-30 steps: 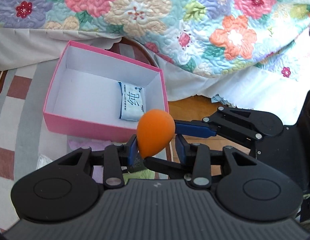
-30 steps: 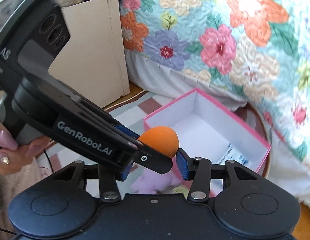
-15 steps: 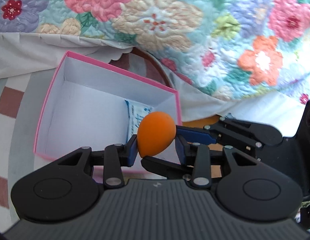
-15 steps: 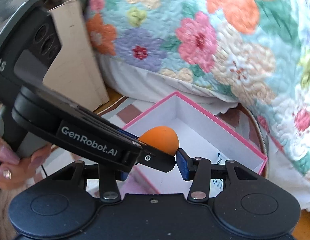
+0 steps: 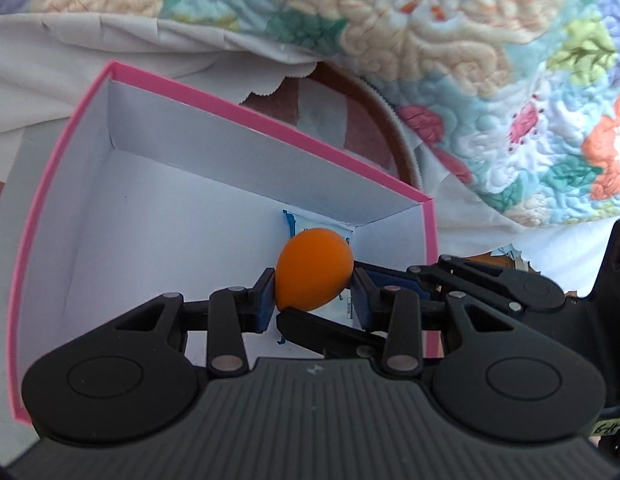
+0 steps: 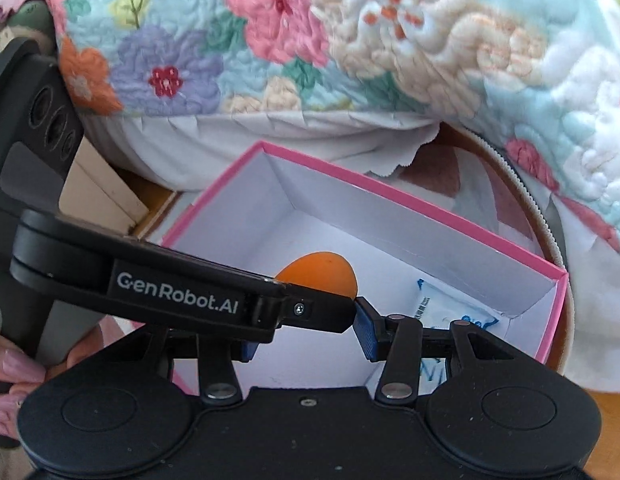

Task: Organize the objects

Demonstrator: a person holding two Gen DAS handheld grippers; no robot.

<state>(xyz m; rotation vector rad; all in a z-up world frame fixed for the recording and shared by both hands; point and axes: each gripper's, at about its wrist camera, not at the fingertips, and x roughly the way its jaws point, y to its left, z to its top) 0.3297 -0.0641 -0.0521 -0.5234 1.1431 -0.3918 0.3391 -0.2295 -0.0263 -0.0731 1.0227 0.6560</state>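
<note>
The soft orange egg-shaped sponge [image 5: 314,268] was over the open pink cardboard box with white insides [image 5: 62,184], above a small white and blue packet [image 6: 442,312] lying there. Both the left gripper [image 5: 314,292] and right gripper [image 6: 306,330] pinched the sponge from different sides, probably so it would not slip before going in the box.

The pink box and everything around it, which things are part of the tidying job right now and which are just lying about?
Part of the job:
- orange egg-shaped sponge, gripped by both the left gripper and the right gripper
- pink box, open, beneath the sponge
- white and blue packet, already in the box

Just lying about:
- floral quilt
- cardboard piece
- striped round rug
</note>
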